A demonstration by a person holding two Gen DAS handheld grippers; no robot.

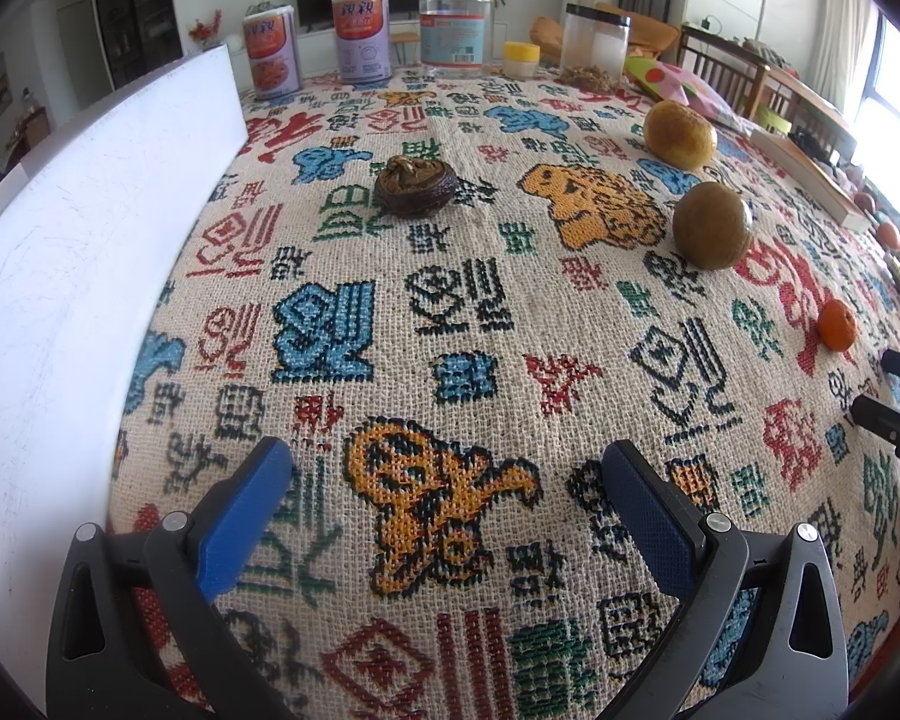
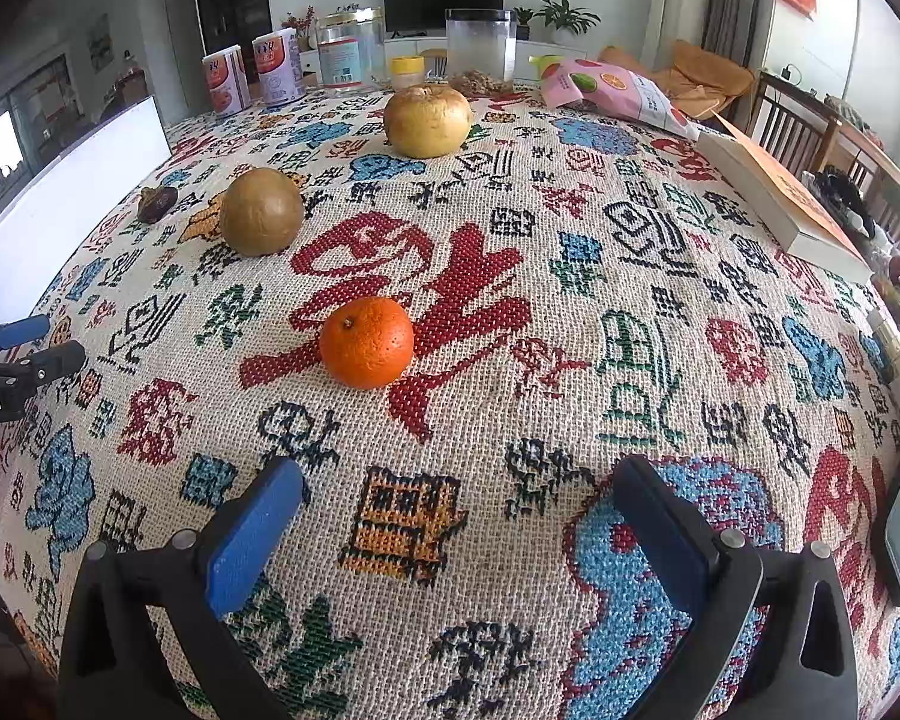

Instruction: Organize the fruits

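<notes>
Holding: nothing; my left gripper (image 1: 444,516) and my right gripper (image 2: 456,528) both hover over the patterned cloth (image 1: 450,360) on the counter, fingers spread wide apart with only fabric between them.
Nearest my right fingers: a small orange tangerine (image 2: 366,342), sitting just ahead on the big red character, untouched.
Further out on the right: a round brownish-green fruit (image 2: 261,211) to the left, and a larger yellow-brown citrus (image 2: 428,120) behind it; the three are well apart from each other.
Ahead of my left fingers: a dark shrivelled fruit (image 1: 415,186), alone near the middle of the cloth, well clear of the others.
At my far left: a white board (image 1: 78,276) standing on edge along the counter.
Back edge: two tins (image 1: 360,36), clear jars (image 1: 453,24), a snack bag (image 2: 612,90); a book (image 2: 780,198) lies to the right.
Progress: I judge the sorting barely begun, as all four fruits lie scattered singly, none grouped.
Left to do: gather every fruit; I see no bowl or tray to say where.
</notes>
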